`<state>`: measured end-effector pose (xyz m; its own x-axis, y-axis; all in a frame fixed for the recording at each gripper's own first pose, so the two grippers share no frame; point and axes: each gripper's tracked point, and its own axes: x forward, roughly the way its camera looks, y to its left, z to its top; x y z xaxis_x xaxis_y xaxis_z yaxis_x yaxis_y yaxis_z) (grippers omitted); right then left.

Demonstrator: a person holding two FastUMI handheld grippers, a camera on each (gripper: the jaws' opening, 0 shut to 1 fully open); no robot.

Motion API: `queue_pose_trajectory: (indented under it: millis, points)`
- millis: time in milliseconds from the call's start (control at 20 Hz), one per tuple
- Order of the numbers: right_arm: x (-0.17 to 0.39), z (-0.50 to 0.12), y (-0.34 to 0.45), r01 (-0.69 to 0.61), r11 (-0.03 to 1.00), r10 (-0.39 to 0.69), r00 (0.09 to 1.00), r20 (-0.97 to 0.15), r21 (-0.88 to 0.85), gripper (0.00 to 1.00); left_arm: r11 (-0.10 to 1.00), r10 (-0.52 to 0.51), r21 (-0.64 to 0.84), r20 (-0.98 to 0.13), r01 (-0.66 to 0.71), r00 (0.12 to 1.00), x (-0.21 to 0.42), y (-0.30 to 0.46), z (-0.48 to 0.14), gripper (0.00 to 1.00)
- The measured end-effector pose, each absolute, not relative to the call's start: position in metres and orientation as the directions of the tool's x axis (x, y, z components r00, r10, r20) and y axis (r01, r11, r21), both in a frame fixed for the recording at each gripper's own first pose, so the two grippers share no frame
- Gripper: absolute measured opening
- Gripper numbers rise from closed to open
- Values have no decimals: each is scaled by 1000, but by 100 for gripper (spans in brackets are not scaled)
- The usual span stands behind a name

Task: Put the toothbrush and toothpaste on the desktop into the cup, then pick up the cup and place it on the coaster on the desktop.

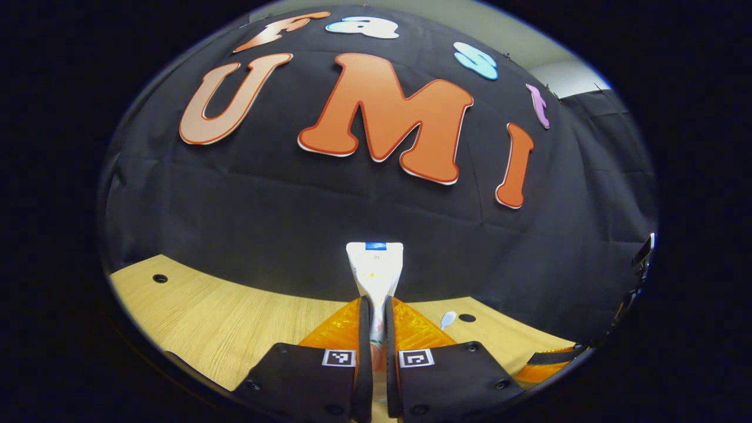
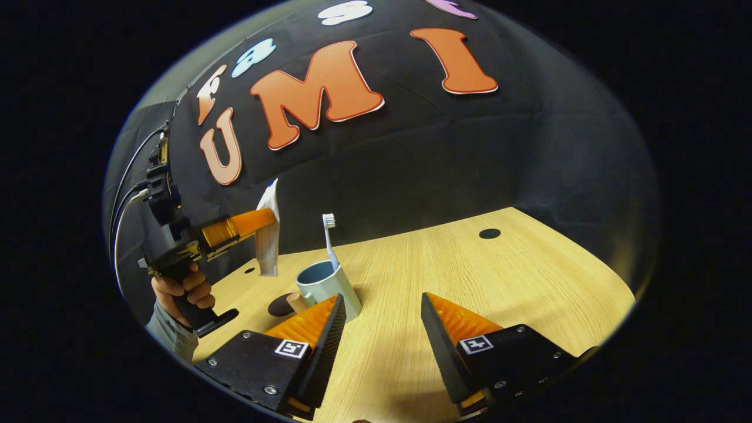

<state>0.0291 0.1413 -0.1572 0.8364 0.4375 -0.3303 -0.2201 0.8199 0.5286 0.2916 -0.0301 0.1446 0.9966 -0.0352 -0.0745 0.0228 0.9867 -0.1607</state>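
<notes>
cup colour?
Pale blue-grey ceramic cup with a darker blue inside, white toothbrush standing in it; clearest in the right gripper view.

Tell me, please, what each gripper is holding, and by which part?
The left gripper clamps the toothpaste around its lower body; the right gripper holds nothing.

Lighting: even, moderately bright, from overhead. Pale wood-grain tabletop [image 2: 470, 282] well lit with a mild sheen; soft short shadows beside the light blue ceramic cup [image 2: 329, 291]. Fisheye bending strong toward edges, rims dimmer. Focus sharp throughout.
</notes>
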Motion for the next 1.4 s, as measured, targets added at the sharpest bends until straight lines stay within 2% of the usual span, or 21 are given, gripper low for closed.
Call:
queue_pose_trajectory:
  millis: [350,550,800,900,950,1200,1400]
  points:
    - [40,-185,125,-164,829,408,830,-379,534,78,980,-63,-189,-15,59,998,319,-56,136,13]
    - [40,-191,123,-150,820,412,825,-386,553,78,985,-91,-153,-107,74,990,327,-66,97,13]
    - [37,-190,121,-141,824,406,822,-399,548,78,978,-125,-190,-201,87,972,324,-72,59,13]
    - [35,-183,121,-142,823,405,826,-393,550,78,976,-152,-190,-246,106,957,315,-76,49,17]
    - [34,-179,123,-145,819,409,827,-387,555,78,976,-159,-186,-236,117,959,313,-77,50,18]
    - [29,-161,139,-154,802,430,820,-379,577,78,979,-198,-104,-325,173,925,277,-81,35,22]
    - [28,-146,159,-190,813,447,809,-382,550,78,978,-208,-65,-301,198,931,253,-76,51,31]
